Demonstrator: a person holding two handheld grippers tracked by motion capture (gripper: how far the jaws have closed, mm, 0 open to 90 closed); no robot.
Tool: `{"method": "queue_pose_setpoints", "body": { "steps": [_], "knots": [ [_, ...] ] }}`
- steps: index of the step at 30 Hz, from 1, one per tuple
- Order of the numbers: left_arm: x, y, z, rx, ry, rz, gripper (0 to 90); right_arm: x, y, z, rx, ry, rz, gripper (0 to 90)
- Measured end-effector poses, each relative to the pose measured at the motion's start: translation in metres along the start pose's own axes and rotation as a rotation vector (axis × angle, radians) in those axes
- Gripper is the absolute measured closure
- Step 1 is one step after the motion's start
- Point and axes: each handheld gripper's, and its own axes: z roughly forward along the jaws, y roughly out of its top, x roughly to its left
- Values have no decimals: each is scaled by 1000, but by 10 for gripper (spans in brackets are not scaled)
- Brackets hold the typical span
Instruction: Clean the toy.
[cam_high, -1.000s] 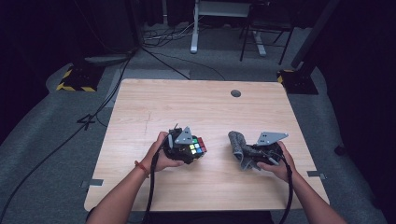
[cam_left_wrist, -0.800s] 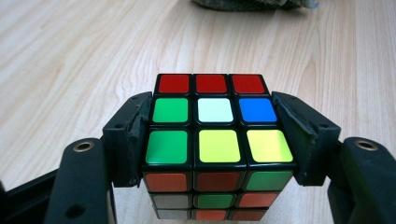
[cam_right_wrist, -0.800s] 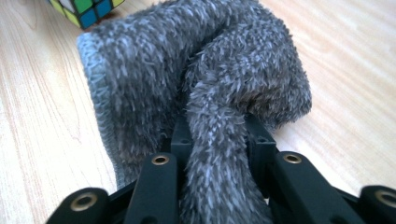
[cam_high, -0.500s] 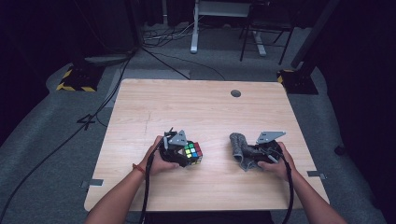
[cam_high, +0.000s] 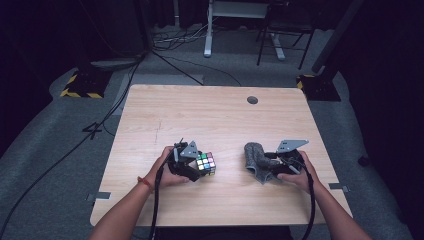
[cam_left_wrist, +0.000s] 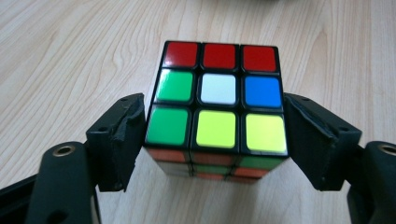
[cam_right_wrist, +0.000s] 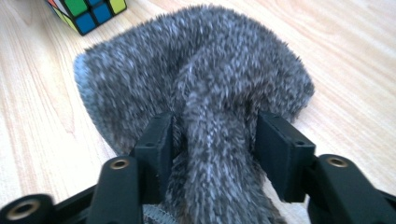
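My left gripper (cam_left_wrist: 215, 140) has its jaws spread around the puzzle cube (cam_left_wrist: 217, 109). They have just been opening, and in the left gripper view the left pad (cam_left_wrist: 122, 140) stands a hair off the cube's side while the right pad (cam_left_wrist: 312, 140) sits right at its edge; I judge nothing is pressing now. The cube rests flat on the table (cam_high: 210, 120), red row on the far side of its top face, with the left gripper just on the person's side of it.

My right gripper (cam_right_wrist: 215, 140) has also just been opening. A ridge of the grey fuzzy cloth (cam_right_wrist: 201, 88) stands between its jaws, and both pads seem to lie against the pile, so I cannot tell whether they have let go fully. In the high view the cloth (cam_high: 256, 160) lies bunched to the right of the cube (cam_high: 205, 163), apart from it, with the right gripper (cam_high: 272, 165) on its far side from the cube.

I read the step as setting both things down and letting go. To do it well I would open each pair of jaws wider before moving either hand, then draw each gripper straight back along its own line, away from the cube. Pulling back early on the left could drag or tip the cube; on the right, the pile may snag a pad and lift the cloth, so I would check that the ridge slumps free first.
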Motion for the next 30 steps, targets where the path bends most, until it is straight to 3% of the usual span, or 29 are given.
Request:
{"method": "queue_pose_setpoints", "body": {
  "steps": [5, 7, 10, 18, 26, 30],
  "knots": [
    [-3, -3, -14, -10, 63, 9, 185, 3, 5, -9, -23, -9, -14, 369],
    [-4, -5, -19, -25, 78, -9, 170, 5, 5, -11, -19, -27, -27, 330],
    [-5, -9, -28, -11, 111, 2, 164, 8, 6, -14, -13, -34, -42, 303],
    [-8, -21, -46, 23, 174, 13, 170, 15, 10, -21, -10, -35, -77, 266],
    [-10, -36, -63, 56, 224, -6, 170, 18, 15, -32, -29, -57, -93, 251],
    [-9, -46, -70, 66, 252, -21, 173, 21, 12, -37, -10, -69, -108, 254]
  ]
}}
